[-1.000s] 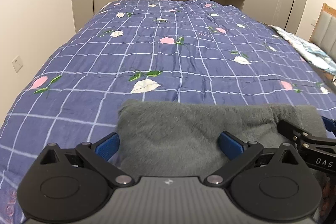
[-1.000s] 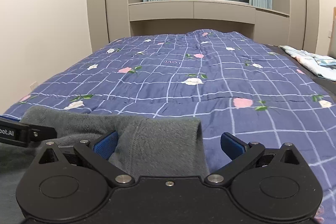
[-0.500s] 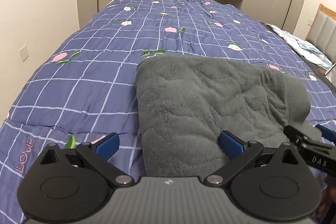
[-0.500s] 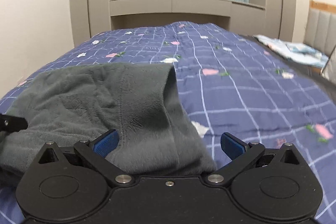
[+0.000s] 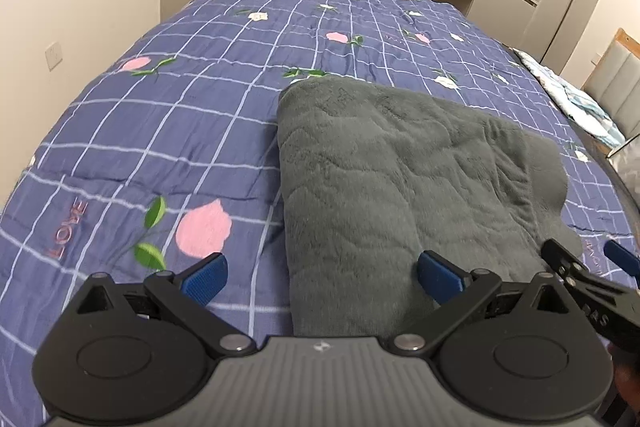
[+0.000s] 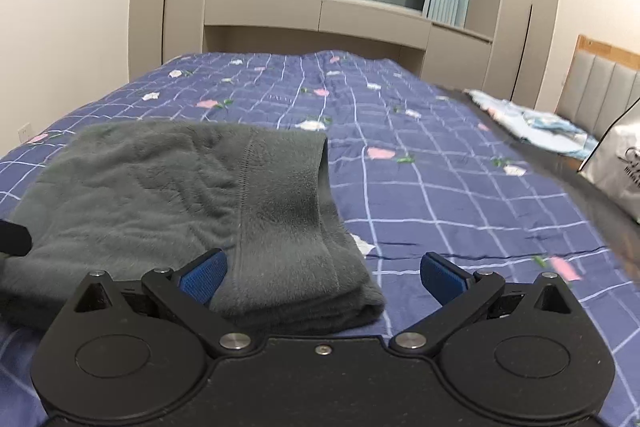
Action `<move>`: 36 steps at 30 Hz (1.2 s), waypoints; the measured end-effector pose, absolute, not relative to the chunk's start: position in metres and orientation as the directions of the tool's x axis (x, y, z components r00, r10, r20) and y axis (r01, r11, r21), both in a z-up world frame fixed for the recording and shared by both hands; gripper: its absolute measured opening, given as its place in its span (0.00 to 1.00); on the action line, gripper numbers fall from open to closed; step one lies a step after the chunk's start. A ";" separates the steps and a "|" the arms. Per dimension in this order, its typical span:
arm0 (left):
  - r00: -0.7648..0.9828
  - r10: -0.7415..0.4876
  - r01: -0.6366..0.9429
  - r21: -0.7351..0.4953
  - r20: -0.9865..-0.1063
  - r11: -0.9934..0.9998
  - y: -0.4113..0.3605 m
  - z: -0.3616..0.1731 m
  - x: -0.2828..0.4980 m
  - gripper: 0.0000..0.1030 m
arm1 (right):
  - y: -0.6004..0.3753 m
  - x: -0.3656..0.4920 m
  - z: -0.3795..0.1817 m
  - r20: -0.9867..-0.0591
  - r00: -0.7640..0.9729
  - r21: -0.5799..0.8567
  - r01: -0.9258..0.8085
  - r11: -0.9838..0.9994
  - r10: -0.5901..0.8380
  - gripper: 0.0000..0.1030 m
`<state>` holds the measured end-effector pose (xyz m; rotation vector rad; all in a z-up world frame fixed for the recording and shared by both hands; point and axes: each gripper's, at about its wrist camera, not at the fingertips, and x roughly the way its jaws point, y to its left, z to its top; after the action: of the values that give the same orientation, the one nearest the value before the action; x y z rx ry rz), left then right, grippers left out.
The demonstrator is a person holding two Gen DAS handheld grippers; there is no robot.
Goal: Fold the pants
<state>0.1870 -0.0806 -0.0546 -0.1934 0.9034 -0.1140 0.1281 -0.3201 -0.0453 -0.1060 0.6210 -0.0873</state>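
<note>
Bed cover: a purple-blue quilted cover with a white grid and pink and white flowers is spread across the whole bed; "LOVE" is seen stitched at 9 o'clock in the left wrist view.
Pants: the grey fleece pants are laid folded into a thick rectangular stack on the cover, from centre toward 3 o'clock in the left wrist view and from centre toward 9 o'clock in the right wrist view; a stitched band is seen along their right edge.
Bag: a white bag with dark handles is set at 3 o'clock beside the bed; its contents cannot be made out.
Left gripper: the left gripper is held wide open with nothing gripped; the near left corner of the pants is framed between its blue pads.
Right gripper: the right gripper is likewise spread wide and empty, with the near right corner of the pants seen between its fingers.
</note>
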 end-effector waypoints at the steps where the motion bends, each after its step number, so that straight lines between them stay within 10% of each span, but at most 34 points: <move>1: 0.613 -0.184 0.011 -0.224 -0.768 0.974 -0.079 -0.053 0.185 0.99 | -0.321 0.122 -0.042 -0.563 0.820 -0.108 0.044 0.993 -0.098 1.00; 16: 0.664 -0.121 -0.060 -0.214 -0.738 0.975 -0.058 -0.037 0.172 1.00 | -0.334 0.116 -0.040 -0.579 0.789 0.306 -0.026 0.952 0.207 0.82; 33: 0.623 -0.091 -0.090 -0.187 -0.777 0.978 -0.057 -0.058 0.178 1.00 | -0.344 0.130 -0.041 -0.575 0.802 0.312 0.031 0.950 0.163 0.70; 36: 0.619 -0.092 -0.080 -0.179 -0.780 0.981 -0.061 -0.063 0.180 1.00 | -0.338 0.134 -0.037 -0.577 0.807 0.262 0.039 0.964 0.124 0.40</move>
<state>0.1798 -0.0606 -0.0629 -0.2045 0.9054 -0.0065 0.1343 -0.3379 -0.0368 0.2682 0.6319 0.0460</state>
